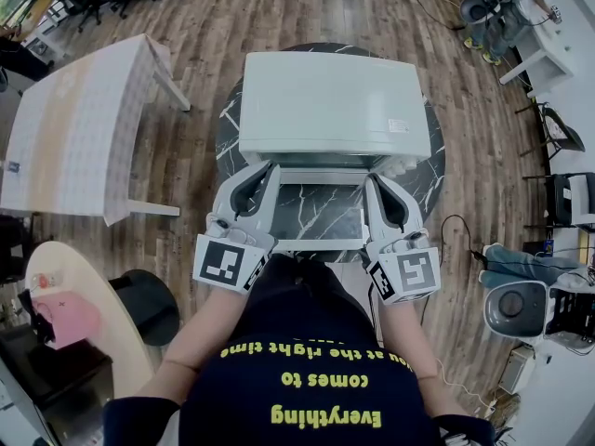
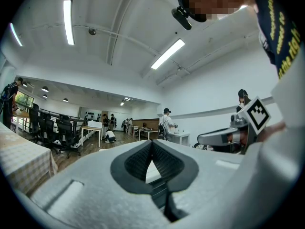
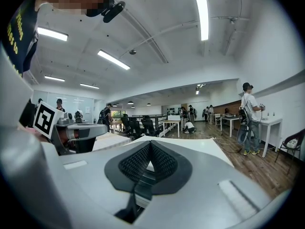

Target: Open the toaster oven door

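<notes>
1. Our torso (image 1: 307,379) fills six o'clock; just beyond, left gripper (image 1: 271,169) and right gripper (image 1: 370,177) are both closed, gripping nothing.
2. Oven (image 1: 335,105) stands at twelve o'clock on the tabletop (image 1: 225,119); its door (image 1: 316,210) looks lowered between them, long axis nine-to-three.
3. Neither gripper is nearer.

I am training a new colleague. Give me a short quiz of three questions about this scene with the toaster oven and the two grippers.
1. True or false: the toaster oven stands on a square wooden table.
2. The jaws of the left gripper and the right gripper are: A) wide apart, B) together, C) clamped on a cup.
3. Fill in: the oven door lies ____ the two grippers.
Key: 1 false, it stands on a round dark marble table; 2 B; 3 between.
</notes>
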`<state>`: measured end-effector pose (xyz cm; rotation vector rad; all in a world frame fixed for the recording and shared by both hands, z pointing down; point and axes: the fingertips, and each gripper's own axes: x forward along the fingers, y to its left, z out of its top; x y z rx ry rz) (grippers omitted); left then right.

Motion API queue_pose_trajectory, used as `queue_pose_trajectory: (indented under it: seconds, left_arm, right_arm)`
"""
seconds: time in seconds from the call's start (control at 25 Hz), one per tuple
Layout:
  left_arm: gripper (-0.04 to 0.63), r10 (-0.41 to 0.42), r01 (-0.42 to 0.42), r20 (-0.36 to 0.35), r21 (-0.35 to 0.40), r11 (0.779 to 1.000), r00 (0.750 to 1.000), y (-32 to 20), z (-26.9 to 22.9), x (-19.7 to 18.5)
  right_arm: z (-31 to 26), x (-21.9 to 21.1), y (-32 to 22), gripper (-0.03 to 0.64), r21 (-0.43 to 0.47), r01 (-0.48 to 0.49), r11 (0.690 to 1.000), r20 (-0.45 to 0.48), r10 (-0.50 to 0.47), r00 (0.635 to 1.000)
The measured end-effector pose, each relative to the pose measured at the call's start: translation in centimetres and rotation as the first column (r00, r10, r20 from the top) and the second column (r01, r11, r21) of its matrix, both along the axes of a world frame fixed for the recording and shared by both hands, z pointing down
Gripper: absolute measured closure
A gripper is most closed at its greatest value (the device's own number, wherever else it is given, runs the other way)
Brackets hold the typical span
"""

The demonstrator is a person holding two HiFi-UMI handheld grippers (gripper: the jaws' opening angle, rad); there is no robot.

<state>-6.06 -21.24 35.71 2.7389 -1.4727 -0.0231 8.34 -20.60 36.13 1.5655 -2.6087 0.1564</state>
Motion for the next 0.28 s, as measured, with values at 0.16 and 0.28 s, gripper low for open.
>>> queue_pose_trajectory:
  seconds: [0.16,0.28]
  left_arm:
    - [0.595,0.0,0.0,0.0,-0.001,1.0,1.0,-0.04,0.1,-0.05]
    - [0.595,0.001,-0.001,0.0,-0.001,1.0,1.0,-0.09,0.15,-0.08]
  right_arm:
    - [-0.01,0.06,-0.01,0.604,0.004,-0.005,1.0,-0.001,0.005,1.0]
    - [0.03,0.04,-0.03,0.604,0.003,-0.008,1.0,-0.002,0.008,1.0]
